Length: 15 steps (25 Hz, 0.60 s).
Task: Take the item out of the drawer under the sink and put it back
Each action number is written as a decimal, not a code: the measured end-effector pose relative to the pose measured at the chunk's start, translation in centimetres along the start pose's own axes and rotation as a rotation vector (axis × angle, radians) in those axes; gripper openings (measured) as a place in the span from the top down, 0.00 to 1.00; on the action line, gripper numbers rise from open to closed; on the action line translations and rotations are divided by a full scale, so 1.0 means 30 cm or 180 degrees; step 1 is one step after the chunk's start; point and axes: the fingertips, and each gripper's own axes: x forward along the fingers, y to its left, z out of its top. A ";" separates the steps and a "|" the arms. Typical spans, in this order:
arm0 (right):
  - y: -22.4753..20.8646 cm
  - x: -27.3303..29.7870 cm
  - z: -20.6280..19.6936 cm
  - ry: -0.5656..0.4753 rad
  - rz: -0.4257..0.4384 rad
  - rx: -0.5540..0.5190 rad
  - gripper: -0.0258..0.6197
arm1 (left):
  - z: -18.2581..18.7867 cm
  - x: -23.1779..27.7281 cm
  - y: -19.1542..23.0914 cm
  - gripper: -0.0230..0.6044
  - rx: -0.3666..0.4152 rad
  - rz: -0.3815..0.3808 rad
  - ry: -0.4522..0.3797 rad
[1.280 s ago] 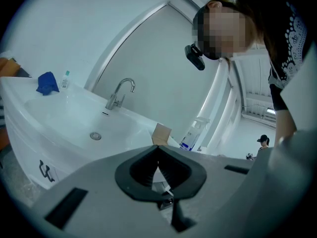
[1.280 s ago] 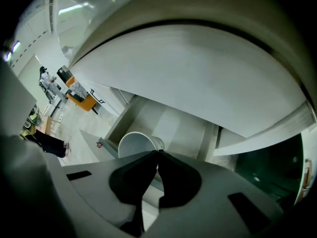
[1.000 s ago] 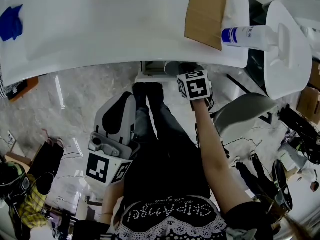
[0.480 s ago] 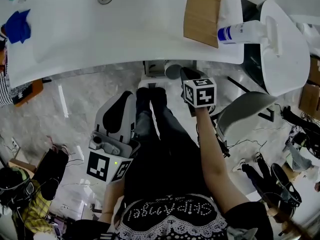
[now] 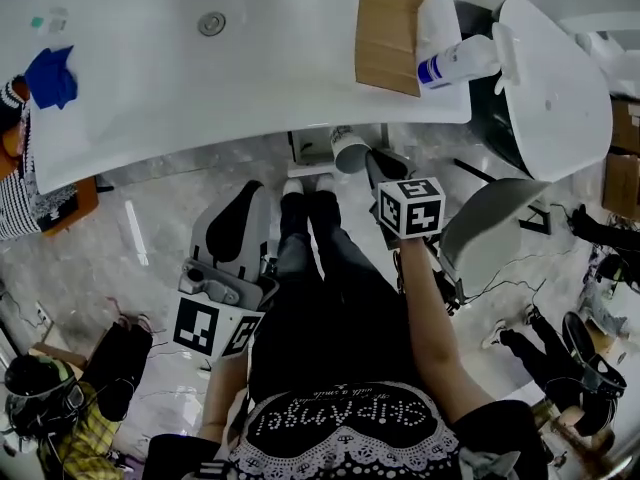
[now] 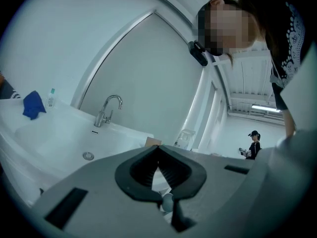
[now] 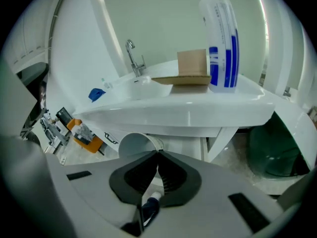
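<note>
Head view: right gripper point(image 5: 372, 161) just under sink point(image 5: 200, 98) edge, one white cup point(image 5: 350, 151) at its tip. Left gripper point(image 5: 245, 203) low beside leg. Counter: one box point(image 5: 388, 28), one bottle point(image 5: 455, 63), one blue cloth point(image 5: 50, 76).
Left gripper view: fingers point(image 6: 136, 170) pressed together, nothing between.
Right gripper view: fingers point(image 7: 178, 175) closed, pinching cup wall at rim.

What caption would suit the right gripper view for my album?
Right tool grips a white cup below the sink.
</note>
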 end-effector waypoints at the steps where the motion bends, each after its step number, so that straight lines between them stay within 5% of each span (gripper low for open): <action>1: 0.005 -0.019 0.012 -0.0058 -0.0005 -0.0016 0.92 | 0.009 -0.001 -0.002 0.96 0.0013 -0.0015 -0.0010; 15: 0.164 -0.181 0.149 -0.0792 0.0165 -0.0378 0.92 | 0.150 -0.037 -0.037 0.96 0.0237 -0.0185 -0.0191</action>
